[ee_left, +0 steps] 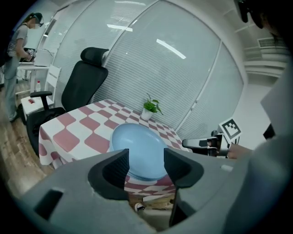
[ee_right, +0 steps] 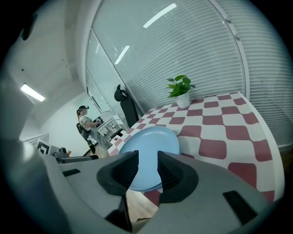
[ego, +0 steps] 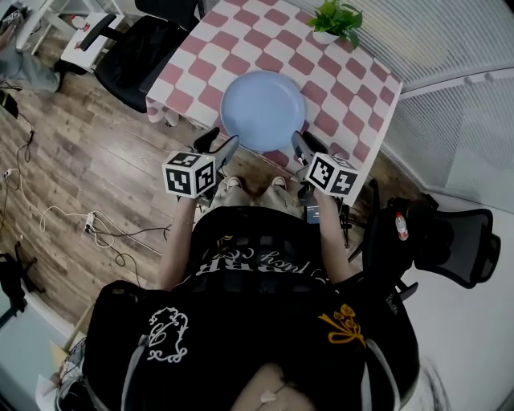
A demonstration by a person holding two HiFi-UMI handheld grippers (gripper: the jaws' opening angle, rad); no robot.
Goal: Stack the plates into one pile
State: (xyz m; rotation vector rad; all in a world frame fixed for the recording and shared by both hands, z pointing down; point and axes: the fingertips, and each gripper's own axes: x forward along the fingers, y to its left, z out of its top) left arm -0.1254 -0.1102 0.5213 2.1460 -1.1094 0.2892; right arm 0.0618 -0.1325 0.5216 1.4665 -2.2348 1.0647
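A light-blue plate [ego: 263,110] lies near the front edge of the checkered table [ego: 353,80], and a second rim seems to show under it in the left gripper view. My left gripper [ego: 218,145] hovers just off the plate's near-left edge, jaws open and empty. My right gripper [ego: 303,148] hovers off its near-right edge, also open with nothing between the jaws. In the left gripper view the plate [ee_left: 137,137] sits beyond the gripper [ee_left: 145,157] and the right gripper [ee_left: 201,144] shows at right. The right gripper view has the plate [ee_right: 153,141] past the open gripper [ee_right: 147,165].
A potted plant [ego: 336,21] stands at the table's far side. A black office chair [ego: 140,52] is by the table's left end and another chair [ego: 450,237] at my right. Cables [ego: 88,221] lie on the wooden floor. A person [ee_right: 87,123] stands far off.
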